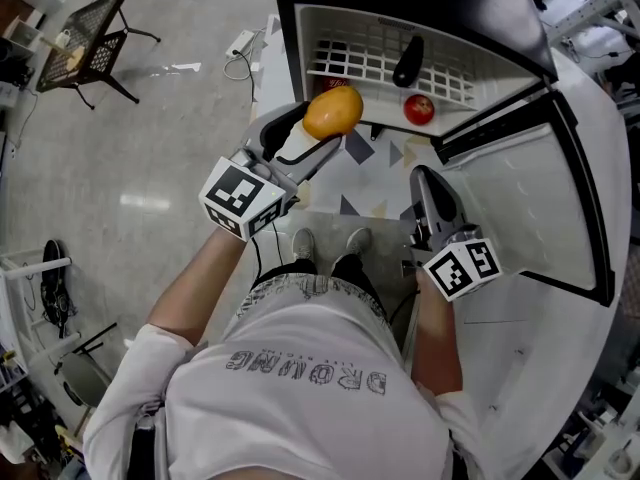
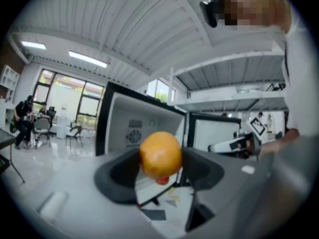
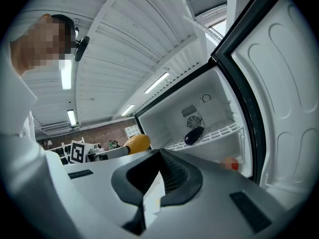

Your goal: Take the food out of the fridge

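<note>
Polished grey floor [image 1: 150, 168] runs up to an open fridge [image 1: 296, 38] whose door [image 1: 540, 198] is swung wide on the right.

The left gripper [image 2: 160, 169] has its dark fingers [image 2: 119, 173] closed on an orange [image 1: 332, 113], one pad on each side of its middle. It is held in the air in front of the fridge mouth, clear of the shelf. The right gripper [image 3: 155, 183] has its fingers [image 3: 179, 178] brought together with nothing between them, and it hangs low beside the door.

The orange looks firm, round and fairly light. Its waxy skin may slip or roll, so a hold across the widest part seems safest, as it is now.

A dark eggplant [image 1: 407, 60] lies on the wire shelf [image 1: 350, 63]. It is probably smooth and slippery, best taken mid-body. A red fruit [image 1: 418, 109] sits lower, near the door side.

Open room lies to the left. The door edge and shelf lip crowd the right.
</note>
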Available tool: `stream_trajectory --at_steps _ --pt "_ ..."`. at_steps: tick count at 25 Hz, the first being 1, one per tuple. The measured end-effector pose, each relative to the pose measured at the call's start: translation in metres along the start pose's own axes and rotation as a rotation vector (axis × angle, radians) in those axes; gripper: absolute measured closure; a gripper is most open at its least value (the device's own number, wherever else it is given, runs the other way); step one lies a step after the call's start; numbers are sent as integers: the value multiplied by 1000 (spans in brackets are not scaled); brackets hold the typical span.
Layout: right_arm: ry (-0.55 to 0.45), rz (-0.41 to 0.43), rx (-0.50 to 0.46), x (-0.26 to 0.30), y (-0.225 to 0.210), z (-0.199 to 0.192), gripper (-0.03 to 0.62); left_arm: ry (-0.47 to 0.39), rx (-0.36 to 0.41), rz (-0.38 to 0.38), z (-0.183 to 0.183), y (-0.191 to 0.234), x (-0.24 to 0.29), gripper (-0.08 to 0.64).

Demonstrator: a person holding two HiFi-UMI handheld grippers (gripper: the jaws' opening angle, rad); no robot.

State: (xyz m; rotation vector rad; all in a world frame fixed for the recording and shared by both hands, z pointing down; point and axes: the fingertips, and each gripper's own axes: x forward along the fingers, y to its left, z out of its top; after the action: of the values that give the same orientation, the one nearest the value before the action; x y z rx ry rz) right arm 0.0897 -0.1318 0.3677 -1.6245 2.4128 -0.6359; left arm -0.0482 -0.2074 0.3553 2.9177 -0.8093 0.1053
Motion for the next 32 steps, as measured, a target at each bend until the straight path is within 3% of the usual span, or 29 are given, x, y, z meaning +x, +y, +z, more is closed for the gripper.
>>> stream_trajectory --at_steps 10,32 --pt "4 8 -7 8 -3 5 601 9 -43 13 -13 7 -8 287" --pt "26 25 -8 17 -10 7 603 0 -49 5 -16 5 -7 287"
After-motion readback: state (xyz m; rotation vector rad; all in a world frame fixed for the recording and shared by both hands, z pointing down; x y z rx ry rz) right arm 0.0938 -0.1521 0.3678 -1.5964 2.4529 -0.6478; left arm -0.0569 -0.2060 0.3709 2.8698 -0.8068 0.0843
